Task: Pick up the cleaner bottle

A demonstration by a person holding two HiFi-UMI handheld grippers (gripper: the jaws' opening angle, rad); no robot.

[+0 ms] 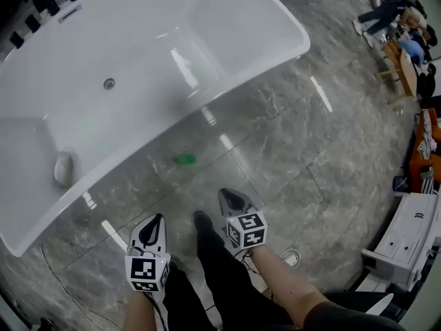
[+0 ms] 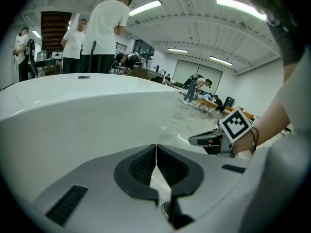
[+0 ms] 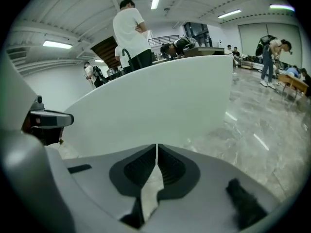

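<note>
White bathtub [image 1: 145,40] fills the left of the head view on a grey marble-look floor [image 1: 324,157]. It holds a pale oval lump [image 1: 63,169] at its near-left end, with a round drain [image 1: 109,83] further along its bottom. What appears to be the cleaner bottle [image 1: 184,159], a small green shape with any label too small to read, lies on the floor just beside the tub's outer wall, well apart from both tools. Below it the left tool [image 1: 157,219] and right tool [image 1: 229,198] point toward the tub, each clenched with nothing between its jaws and each carrying a cube of black-and-white square markers. A white boxy unit [image 1: 406,240] stands at the right edge.
</note>
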